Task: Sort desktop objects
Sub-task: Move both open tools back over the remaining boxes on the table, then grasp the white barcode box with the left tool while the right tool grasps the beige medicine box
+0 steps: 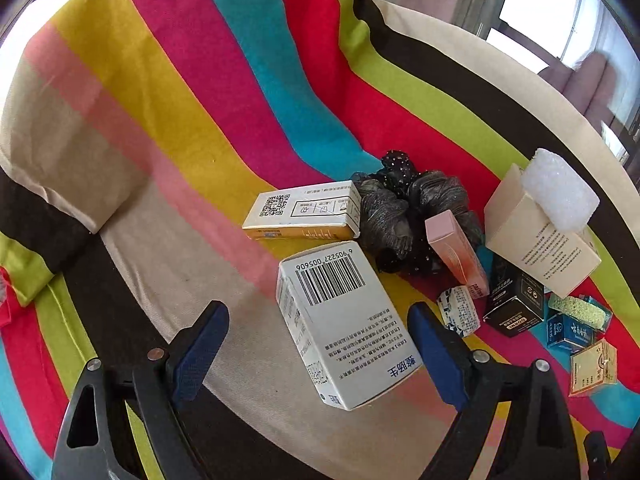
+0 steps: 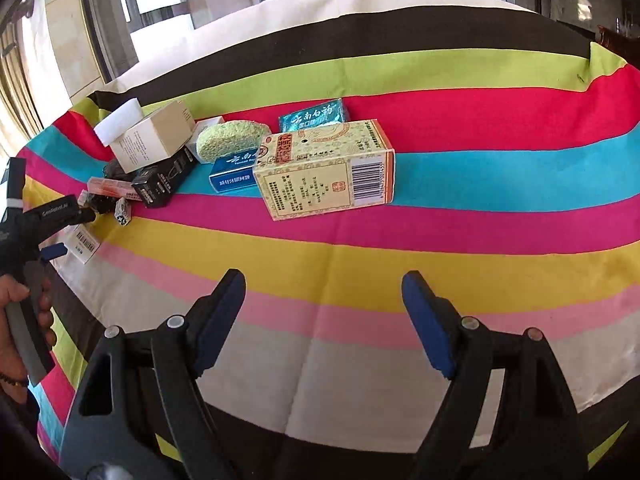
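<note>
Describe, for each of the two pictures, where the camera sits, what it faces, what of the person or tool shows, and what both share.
Left wrist: on the left hand-held gripper, angled down at a white barcode box between its open fingers.
Right wrist: on the right hand-held gripper, open, facing a yellow box; a hand holding the other tool shows at left.
Shared: the striped cloth, green sponge, cream box.

A matt woven striped cloth [image 2: 360, 264] was seen beneath printed cardboard cartons: a white box [image 1: 340, 328] and a yellow box [image 2: 324, 168]. A gauzy fabric scrunchie [image 1: 404, 208], a rough green sponge [image 2: 232, 140] and white foam [image 1: 560, 192] were noted.
</note>
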`<state>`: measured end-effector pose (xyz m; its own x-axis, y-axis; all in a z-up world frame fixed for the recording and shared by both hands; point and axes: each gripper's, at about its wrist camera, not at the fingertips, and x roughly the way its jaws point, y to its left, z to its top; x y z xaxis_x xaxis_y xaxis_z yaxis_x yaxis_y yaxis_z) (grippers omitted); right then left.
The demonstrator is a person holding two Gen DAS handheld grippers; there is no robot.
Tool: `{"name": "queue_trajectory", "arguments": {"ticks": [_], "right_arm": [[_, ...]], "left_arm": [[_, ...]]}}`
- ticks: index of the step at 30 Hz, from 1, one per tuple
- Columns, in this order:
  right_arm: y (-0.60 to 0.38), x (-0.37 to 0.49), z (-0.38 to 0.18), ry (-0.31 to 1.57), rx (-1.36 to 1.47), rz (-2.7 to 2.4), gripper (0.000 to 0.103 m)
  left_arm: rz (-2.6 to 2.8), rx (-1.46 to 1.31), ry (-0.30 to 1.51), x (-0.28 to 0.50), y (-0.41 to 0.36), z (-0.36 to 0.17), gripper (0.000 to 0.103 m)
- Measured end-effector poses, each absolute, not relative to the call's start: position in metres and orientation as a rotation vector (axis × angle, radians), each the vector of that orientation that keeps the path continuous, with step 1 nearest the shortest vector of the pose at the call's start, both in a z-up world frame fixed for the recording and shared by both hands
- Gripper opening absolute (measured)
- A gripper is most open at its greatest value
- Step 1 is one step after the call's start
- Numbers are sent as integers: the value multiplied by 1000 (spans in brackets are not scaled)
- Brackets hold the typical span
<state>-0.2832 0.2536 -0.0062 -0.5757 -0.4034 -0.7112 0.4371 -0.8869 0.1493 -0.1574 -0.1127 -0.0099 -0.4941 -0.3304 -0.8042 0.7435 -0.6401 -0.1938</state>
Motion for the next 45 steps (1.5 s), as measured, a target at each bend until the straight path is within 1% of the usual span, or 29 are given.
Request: {"name": "queue_trajectory", "arguments": {"ticks": [1,3,6,7,9,11,12,13,14,16,20,24,27,30,31,33,35,36,38,40,41,42,44,45], "right_arm": [[248,-297,-6,87,1076,-2419,84],[237,-321,-7,177,1055,-2366,89],[225,-341,-12,370,1003,-2253,92],[224,-344,-14,400,994,-2223,92],[226,-346,-13,375,1003,-2165,93],[227,-334,-6,243,1011,-1989,93],[227,-323,-2,190,988,-1900,93],[226,-309,4,190,941,-1848,93],[224,-295,11,242,881,-1850,93],[220,-277,23,392,783,-1931,93],[205,-293,21,644,784,-2004,96],[183,-315,11,708,811,-1924,96],[164,-329,1,695,855,-1821,96],[153,-334,-10,729,894,-1773,96],[154,-331,-11,728,880,-1767,95],[164,-322,-8,666,862,-1768,70],[178,-307,-3,611,865,-1753,58],[184,-297,-2,611,854,-1753,56],[192,-282,1,608,852,-1776,55],[193,-276,4,597,854,-1817,55],[190,-274,5,592,852,-1843,57],[185,-275,6,582,854,-1863,67],[170,-274,3,590,859,-1885,80],[159,-273,1,614,860,-1895,80]], "left_arm": [[-2144,1048,718,-153,-116,-14,91],[-2180,1100,642,-147,-116,-15,91],[-2236,1145,567,-139,-115,-15,91],[-2246,1156,531,-137,-114,-16,91],[-2241,1163,450,-134,-112,-18,91],[-2233,1142,397,-130,-110,-21,94],[-2233,1135,407,-128,-112,-22,98],[-2230,1134,415,-126,-112,-22,101],[-2231,1135,429,-127,-111,-22,103],[-2221,1141,424,-128,-111,-23,103],[-2219,1145,416,-124,-109,-22,103],[-2220,1143,417,-119,-109,-21,103],[-2222,1144,419,-117,-109,-20,103],[-2223,1144,419,-117,-106,-19,103],[-2222,1144,419,-117,-106,-19,103],[-2222,1143,419,-117,-106,-19,103],[-2221,1143,420,-119,-108,-19,103],[-2221,1143,419,-119,-107,-19,103],[-2219,1142,420,-118,-104,-19,103],[-2216,1139,424,-117,-103,-18,103],[-2214,1138,424,-117,-103,-17,103],[-2210,1137,426,-117,-103,-17,103],[-2196,1134,428,-129,-93,-15,103],[-2193,1131,431,-127,-92,-16,103]]}}
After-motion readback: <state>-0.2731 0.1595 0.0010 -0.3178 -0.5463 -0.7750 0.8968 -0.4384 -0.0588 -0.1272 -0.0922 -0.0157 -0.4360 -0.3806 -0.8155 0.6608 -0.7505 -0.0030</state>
